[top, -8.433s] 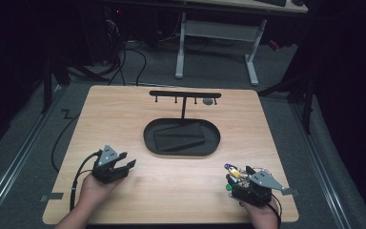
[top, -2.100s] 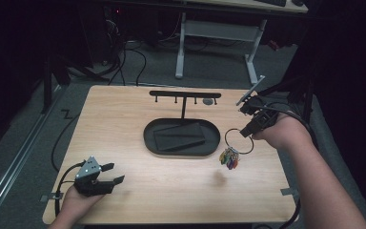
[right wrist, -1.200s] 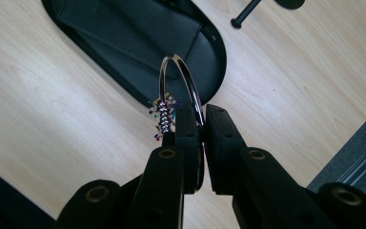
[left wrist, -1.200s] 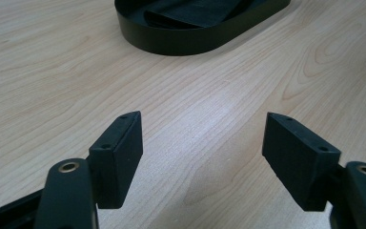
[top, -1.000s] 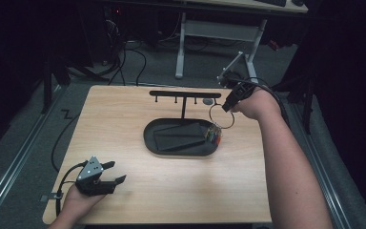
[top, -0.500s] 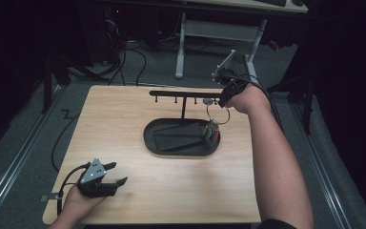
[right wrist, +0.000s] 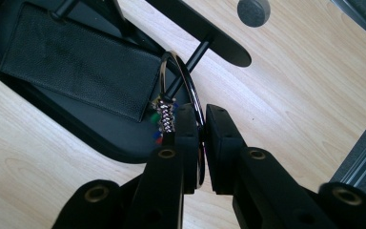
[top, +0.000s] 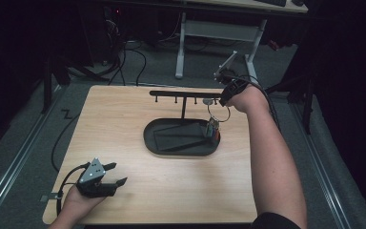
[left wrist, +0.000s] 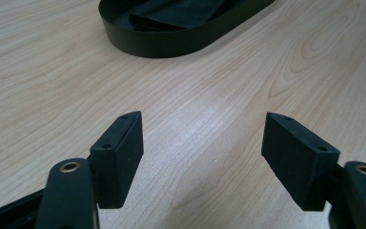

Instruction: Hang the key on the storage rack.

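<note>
The right gripper [right wrist: 199, 131] pinches a metal key ring [right wrist: 190, 95] (coloured tags dangling below it) beside the right-end peg of the black hook rack [top: 183, 94], above the rack's oval tray [top: 171, 148]. The left gripper [left wrist: 202, 143], jaws wide and holding nothing, rests well short of the tray.

Two matte black two-jaw grippers [top: 117, 174] [top: 218, 99] with brass-ringed screw holes, grey three-cornered top plate, trailing black cables.

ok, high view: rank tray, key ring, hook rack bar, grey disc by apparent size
Largest to smallest:
1. black oval tray
2. hook rack bar
3. key ring, held up toward the camera, so its size is less sure
4. grey disc
</note>
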Motion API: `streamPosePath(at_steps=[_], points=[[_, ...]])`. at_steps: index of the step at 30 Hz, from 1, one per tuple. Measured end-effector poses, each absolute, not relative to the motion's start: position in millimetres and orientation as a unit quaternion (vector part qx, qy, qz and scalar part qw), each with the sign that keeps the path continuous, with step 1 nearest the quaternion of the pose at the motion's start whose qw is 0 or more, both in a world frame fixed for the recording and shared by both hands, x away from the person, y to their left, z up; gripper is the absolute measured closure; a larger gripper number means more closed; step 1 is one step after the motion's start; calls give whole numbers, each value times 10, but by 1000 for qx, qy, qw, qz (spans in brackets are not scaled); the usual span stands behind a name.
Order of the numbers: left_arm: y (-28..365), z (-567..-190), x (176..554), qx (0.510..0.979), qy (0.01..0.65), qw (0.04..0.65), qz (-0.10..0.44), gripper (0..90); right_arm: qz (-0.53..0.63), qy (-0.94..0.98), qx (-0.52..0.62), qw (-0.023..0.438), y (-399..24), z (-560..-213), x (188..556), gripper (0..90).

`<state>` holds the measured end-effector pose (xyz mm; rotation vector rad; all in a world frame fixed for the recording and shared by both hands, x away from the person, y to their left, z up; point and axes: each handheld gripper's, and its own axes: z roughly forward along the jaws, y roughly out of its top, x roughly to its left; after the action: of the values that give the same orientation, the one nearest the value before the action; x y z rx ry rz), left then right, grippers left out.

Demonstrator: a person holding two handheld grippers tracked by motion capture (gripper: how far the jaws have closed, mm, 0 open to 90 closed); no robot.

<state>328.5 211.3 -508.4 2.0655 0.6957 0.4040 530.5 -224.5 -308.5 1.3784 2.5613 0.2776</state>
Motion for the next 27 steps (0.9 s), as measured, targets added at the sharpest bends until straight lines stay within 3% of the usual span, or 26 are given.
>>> streamPosePath(at_steps=[17,27], points=[[2115,-5076,3285,832,280,449,165,308,111,866,471,130,-2107,-3057,5350,790],[2093,-5068,3269,834,277,448,163,308,117,868,464,132,-2059,-3008,5238,711]])
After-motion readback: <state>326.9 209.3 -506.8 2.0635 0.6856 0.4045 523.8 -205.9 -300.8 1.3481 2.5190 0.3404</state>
